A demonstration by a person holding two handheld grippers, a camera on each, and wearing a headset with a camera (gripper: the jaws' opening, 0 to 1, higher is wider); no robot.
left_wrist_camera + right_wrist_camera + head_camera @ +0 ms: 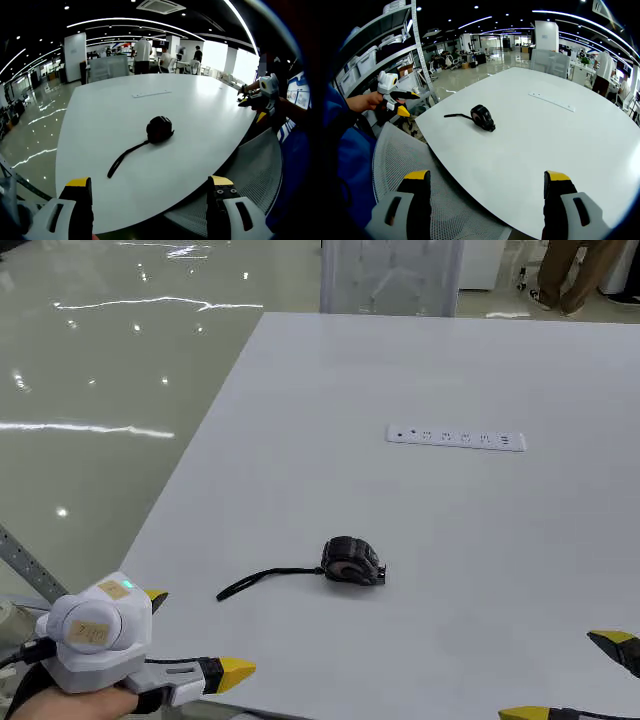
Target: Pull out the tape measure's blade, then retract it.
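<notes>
A black tape measure (pixel 352 562) lies on the white table (pixel 450 370) near its front edge, blade retracted, its black wrist strap (pixel 265 580) trailing to the left. My left gripper (pixel 195 635) hovers off the table's front left corner, open with nothing in it. My right gripper (pixel 570 677) is at the lower right, also open with nothing between its yellow tips. In the left gripper view the tape measure (pixel 159 129) sits well ahead of the open left gripper (pixel 150 182). In the right gripper view the tape measure (pixel 482 117) lies ahead of the open right gripper (pixel 487 176).
A white power strip (pixel 455 437) lies farther back on the table. A grey chair (pixel 392 275) stands at the far edge. A mesh chair seat (pixel 420 165) is below the table's near edge. Shelving (pixel 395 45) stands at the left; people are far behind.
</notes>
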